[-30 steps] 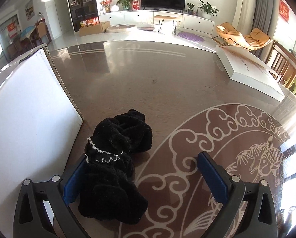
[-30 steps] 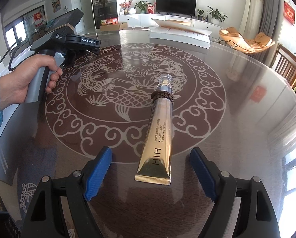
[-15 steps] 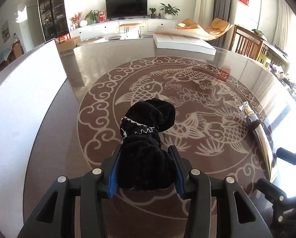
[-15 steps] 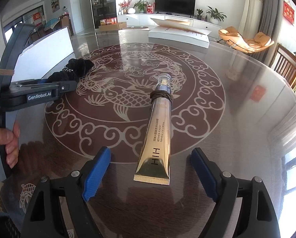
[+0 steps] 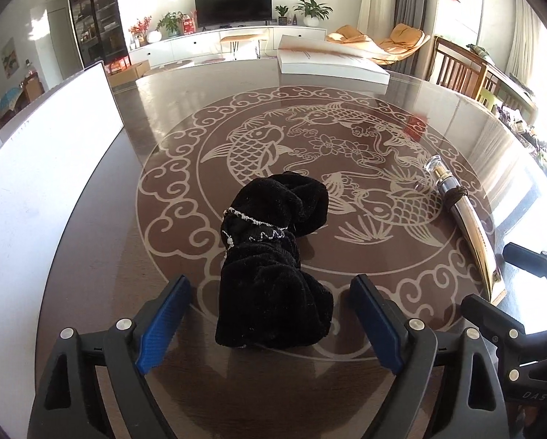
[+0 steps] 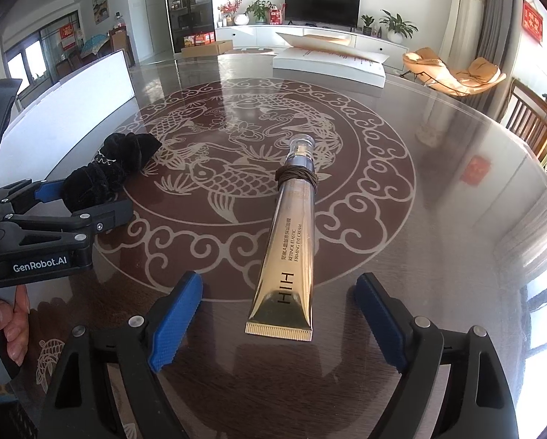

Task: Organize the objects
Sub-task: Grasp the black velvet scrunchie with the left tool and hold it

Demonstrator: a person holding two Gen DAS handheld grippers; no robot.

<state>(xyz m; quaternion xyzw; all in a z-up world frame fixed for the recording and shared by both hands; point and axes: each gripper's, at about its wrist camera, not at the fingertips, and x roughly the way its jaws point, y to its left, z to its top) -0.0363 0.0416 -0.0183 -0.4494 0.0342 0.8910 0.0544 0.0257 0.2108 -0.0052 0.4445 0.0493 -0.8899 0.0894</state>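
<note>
Left wrist view: the left gripper (image 5: 270,322) is shown with its blue-padded jaws spread wide, and the crumpled black velvet pouch with a thin silver bead chain (image 5: 270,256) lies between them on the round brown glass-topped table with a pale carp pattern (image 5: 346,131). A clear gap is seen on either side of the pouch, so nothing is gripped. Half a second ago the pads were pressed against the pouch; the jaws have just been opening and the pouch has been set down. A second ago it lay beside the white upright panel (image 5: 35,168); it is now placed on the carp medallion, nearer the gold squeeze tube with a clear cap and a brown band round its neck (image 5: 467,226). The move of the pouch is judged complete — the two items are now grouped more closely.

Right wrist view: the right gripper (image 6: 277,322) is held wide open, unchanged from the earlier frames, with the crimped end of the gold tube between the pads but untouched. The tube lies flat, its cap pointing away. The pouch is seen well apart to the left, at the left gripper's tips. The tube is judged the next item to be handled — a closing of the jaws is all that is required.
</note>
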